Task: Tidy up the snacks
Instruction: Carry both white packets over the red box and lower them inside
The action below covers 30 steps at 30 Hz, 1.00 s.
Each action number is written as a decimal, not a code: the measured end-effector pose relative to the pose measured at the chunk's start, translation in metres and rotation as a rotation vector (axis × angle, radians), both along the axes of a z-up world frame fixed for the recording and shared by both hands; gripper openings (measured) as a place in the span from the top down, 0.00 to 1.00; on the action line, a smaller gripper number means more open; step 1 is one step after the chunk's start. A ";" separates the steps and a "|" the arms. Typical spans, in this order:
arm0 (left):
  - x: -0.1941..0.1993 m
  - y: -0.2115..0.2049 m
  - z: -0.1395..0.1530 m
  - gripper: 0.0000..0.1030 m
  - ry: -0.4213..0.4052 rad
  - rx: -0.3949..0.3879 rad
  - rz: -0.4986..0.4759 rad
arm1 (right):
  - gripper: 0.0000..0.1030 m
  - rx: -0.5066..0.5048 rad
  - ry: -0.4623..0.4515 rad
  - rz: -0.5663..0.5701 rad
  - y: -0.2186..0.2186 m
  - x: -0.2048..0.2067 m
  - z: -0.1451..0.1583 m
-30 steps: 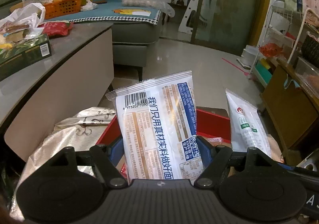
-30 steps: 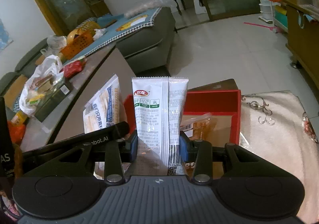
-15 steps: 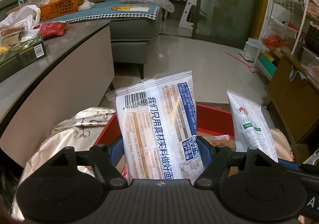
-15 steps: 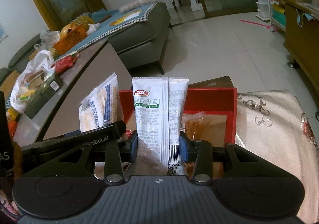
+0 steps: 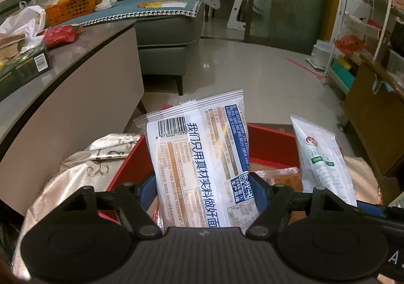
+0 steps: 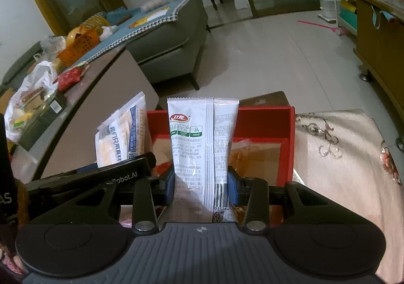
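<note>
White noodle packet [image 5: 202, 160] pinched upright in left gripper [image 5: 203, 186], above red box [image 5: 272, 145]. Narrow white snack pouch [image 6: 202, 147] clamped in right gripper [image 6: 200, 184], over same box.

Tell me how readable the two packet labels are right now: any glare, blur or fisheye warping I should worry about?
Left wrist view: the noodle packet in the left claw is sharp, barcode legible, with mild sheen; straight room lines bow near the frame edges. Right wrist view: the white snack packet in the right claw is sharp with small glare patches; light is dim and warm, corners vignetted.
</note>
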State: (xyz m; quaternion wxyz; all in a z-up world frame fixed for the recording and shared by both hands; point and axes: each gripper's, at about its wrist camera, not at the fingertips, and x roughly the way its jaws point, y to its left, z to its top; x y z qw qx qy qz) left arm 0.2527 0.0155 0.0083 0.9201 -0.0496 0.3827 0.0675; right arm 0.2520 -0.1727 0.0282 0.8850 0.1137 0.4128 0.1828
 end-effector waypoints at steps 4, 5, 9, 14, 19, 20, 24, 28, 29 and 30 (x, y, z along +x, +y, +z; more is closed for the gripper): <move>0.003 -0.003 -0.005 0.35 0.006 0.025 -0.004 | 0.52 -0.012 0.011 -0.002 0.001 0.002 -0.005; 0.004 -0.003 -0.006 0.35 0.007 0.027 -0.006 | 0.52 -0.016 0.013 -0.003 0.001 0.003 -0.006; 0.007 -0.003 -0.013 0.36 0.020 0.032 -0.011 | 0.52 -0.025 0.024 -0.007 0.002 0.005 -0.011; 0.010 -0.003 -0.019 0.36 0.029 0.043 -0.014 | 0.52 -0.037 0.039 -0.007 0.003 0.009 -0.018; 0.013 -0.004 -0.024 0.36 0.041 0.051 -0.013 | 0.52 -0.055 0.045 -0.004 0.006 0.012 -0.022; 0.014 -0.003 -0.025 0.36 0.043 0.053 -0.014 | 0.52 -0.059 0.047 -0.003 0.007 0.012 -0.023; 0.015 -0.005 -0.031 0.37 0.058 0.066 -0.019 | 0.52 -0.073 0.060 -0.003 0.008 0.013 -0.029; 0.015 -0.006 -0.033 0.37 0.058 0.082 -0.023 | 0.52 -0.089 0.063 0.000 0.009 0.013 -0.032; 0.015 -0.005 -0.033 0.37 0.059 0.082 -0.024 | 0.52 -0.090 0.063 0.000 0.010 0.013 -0.032; 0.015 -0.005 -0.034 0.37 0.060 0.081 -0.023 | 0.52 -0.091 0.063 0.000 0.010 0.014 -0.031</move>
